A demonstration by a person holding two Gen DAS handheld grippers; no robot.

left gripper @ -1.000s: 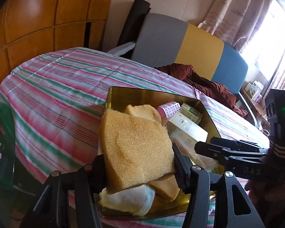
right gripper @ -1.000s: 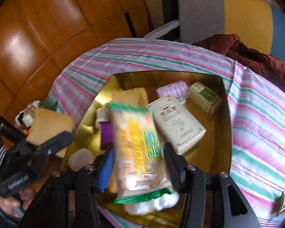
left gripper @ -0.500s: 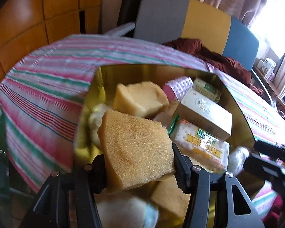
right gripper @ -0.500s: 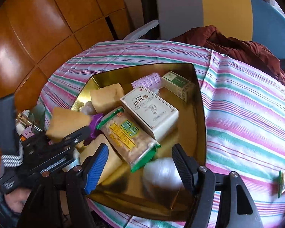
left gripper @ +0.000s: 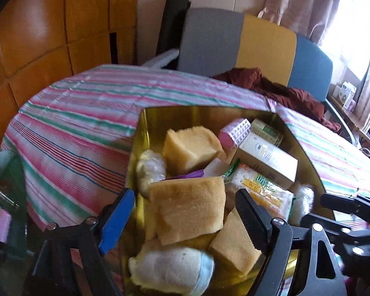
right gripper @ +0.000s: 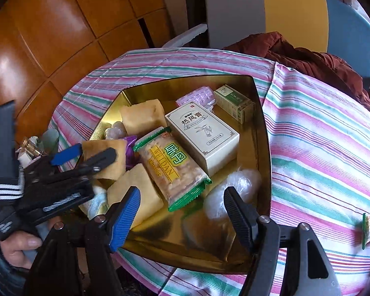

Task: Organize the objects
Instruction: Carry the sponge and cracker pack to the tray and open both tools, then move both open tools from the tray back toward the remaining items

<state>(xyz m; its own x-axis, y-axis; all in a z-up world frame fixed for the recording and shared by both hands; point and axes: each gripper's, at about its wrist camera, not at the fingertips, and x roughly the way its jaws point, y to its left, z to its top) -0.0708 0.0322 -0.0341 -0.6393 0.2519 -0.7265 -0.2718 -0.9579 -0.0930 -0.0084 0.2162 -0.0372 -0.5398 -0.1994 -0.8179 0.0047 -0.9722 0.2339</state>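
left hand-held gripper: jaws apart, straddling yellow sponge, not clamped
right hand-held gripper: jaws apart, empty, over gold tray
sponge: lying in tray on pile; light, soft, compresses, so pinch flat faces mid-body
cracker pack: slick film, brittle; grip long edges gently

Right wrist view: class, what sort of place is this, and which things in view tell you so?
Probably a lived-in home room. A striped tablecloth covers the table, a grey, yellow and blue chair holds a dark red garment, and wood panelling lines the wall. Curtains hang by a window.
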